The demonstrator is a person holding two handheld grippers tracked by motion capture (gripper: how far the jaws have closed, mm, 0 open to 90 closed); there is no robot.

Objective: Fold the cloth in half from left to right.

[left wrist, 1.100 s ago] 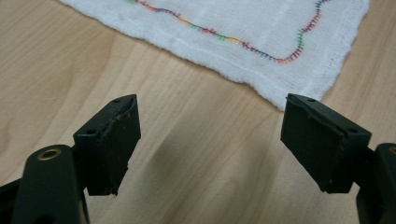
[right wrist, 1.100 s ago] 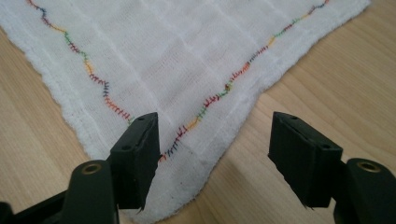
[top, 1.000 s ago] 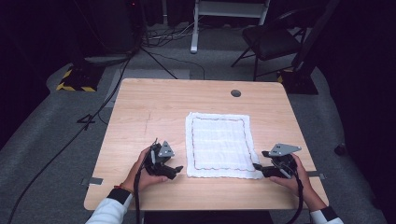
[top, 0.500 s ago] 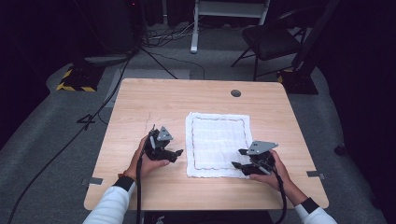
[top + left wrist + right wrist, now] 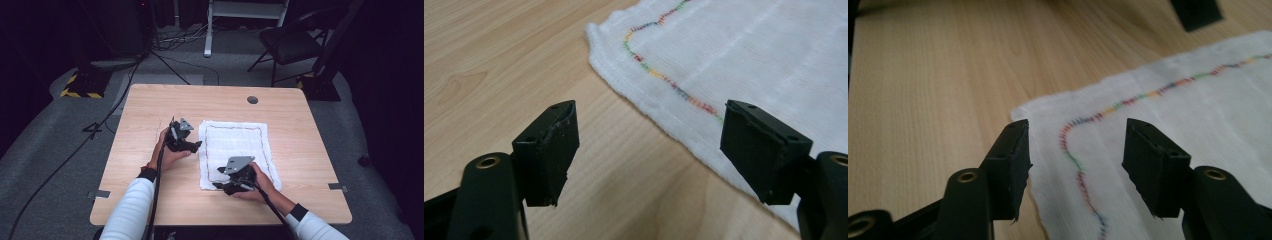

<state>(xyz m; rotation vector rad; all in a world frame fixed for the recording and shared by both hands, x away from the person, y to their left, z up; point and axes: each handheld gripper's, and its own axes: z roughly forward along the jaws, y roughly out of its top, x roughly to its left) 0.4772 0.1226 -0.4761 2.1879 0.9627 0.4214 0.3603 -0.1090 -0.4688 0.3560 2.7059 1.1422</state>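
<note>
Tongs (image 5: pixel 196 145) (image 5: pixel 216 185) flank cloth (image 5: pixel 235 145) corners.

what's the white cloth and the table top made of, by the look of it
Cloth: likely soft woven cotton, gauze-like; matte, with fine visible weave, a rolled hem and multicoloured stitching.
Table top: light wood or wood-look laminate, smooth; printed or real grain can't be told apart.

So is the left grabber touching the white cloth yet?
Cannot tell. The left gripper view shows the left gripper open at the white cloth's edge, but no plain contact or gap.
</note>
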